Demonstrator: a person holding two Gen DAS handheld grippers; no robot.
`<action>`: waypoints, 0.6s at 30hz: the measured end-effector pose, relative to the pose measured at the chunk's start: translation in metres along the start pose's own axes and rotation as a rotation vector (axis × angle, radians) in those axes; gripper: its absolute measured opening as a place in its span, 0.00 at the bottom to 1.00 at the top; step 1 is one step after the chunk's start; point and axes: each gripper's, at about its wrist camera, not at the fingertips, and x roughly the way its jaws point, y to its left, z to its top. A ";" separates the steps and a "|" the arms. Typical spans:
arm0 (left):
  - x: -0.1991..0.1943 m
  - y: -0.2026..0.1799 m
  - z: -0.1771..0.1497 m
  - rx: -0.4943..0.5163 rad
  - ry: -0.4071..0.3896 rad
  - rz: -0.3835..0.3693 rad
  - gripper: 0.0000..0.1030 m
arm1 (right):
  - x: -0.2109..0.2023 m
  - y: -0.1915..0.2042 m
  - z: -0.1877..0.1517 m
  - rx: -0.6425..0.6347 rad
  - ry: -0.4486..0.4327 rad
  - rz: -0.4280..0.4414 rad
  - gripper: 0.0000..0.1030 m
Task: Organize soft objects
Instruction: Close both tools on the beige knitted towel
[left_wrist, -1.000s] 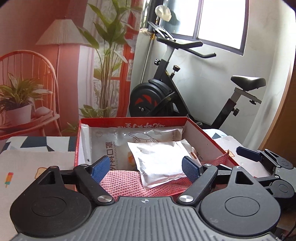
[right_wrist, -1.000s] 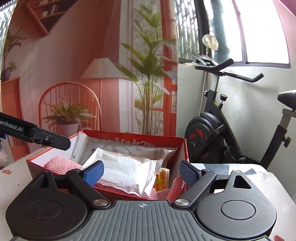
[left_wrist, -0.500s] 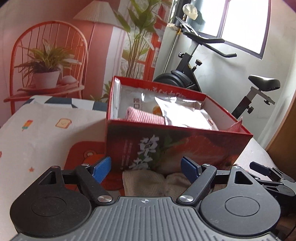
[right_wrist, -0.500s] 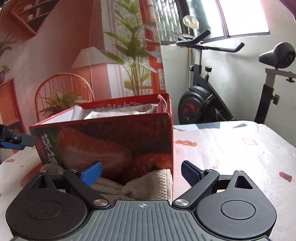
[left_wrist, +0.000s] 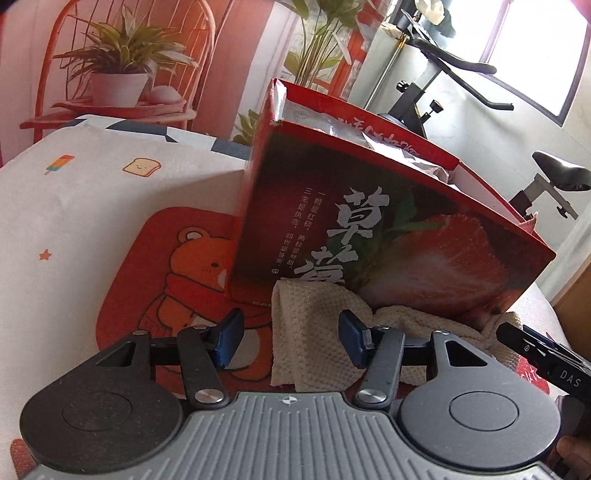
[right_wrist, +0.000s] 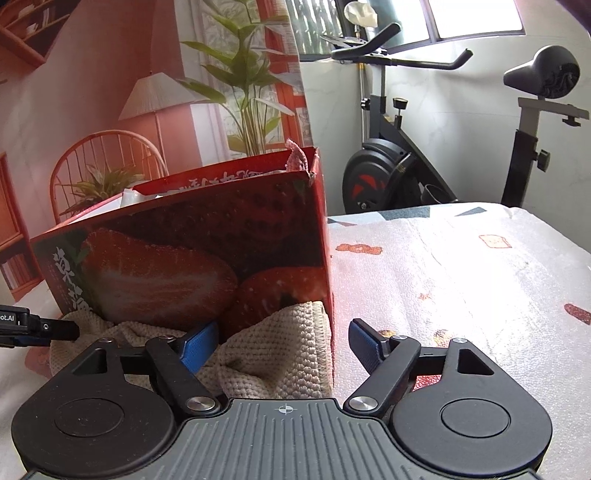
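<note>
Beige knitted cloth (left_wrist: 314, 332), crumpled on the table right at the near foot of the red strawberry box (left_wrist: 424, 243), touching its front wall and spilling along it toward both near corners; seen again in the right wrist view (right_wrist: 280, 350) bunched against the box's near right corner. Not yet in the box, so the main thing left to put away. Inside the box, only edges visible over the rim: white plastic packets (left_wrist: 373, 136) toward the far left, and a scrap of pink cloth (right_wrist: 295, 158) poking above the far right corner; judged as items already stowed, though most of the interior hidden from this low angle. Left gripper (left_wrist: 290, 338) spread wide, holding nothing, blue pads on either side of the cloth's left end, the left pad (left_wrist: 227, 338) clear of the fabric. Right gripper (right_wrist: 280, 345) likewise wide apart and empty, straddling the cloth's right end and the box corner. Under the box on the left, an orange bear mat (left_wrist: 173, 277) on the patterned tablecloth (right_wrist: 461, 277). Beyond, an exercise bike (right_wrist: 391, 158), a wall mural with chair, lamp and plants. Probably near the end: one cloth to pinch, lift and drop in.
</note>
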 end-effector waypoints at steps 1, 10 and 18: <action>0.002 -0.002 -0.001 0.010 0.001 0.003 0.57 | 0.002 0.000 0.000 0.003 0.010 0.003 0.69; 0.007 -0.010 -0.011 0.071 0.000 0.031 0.50 | 0.010 -0.003 0.001 0.021 0.052 0.013 0.59; 0.005 -0.011 -0.019 0.089 -0.024 0.029 0.50 | 0.010 -0.004 0.002 0.024 0.056 0.022 0.58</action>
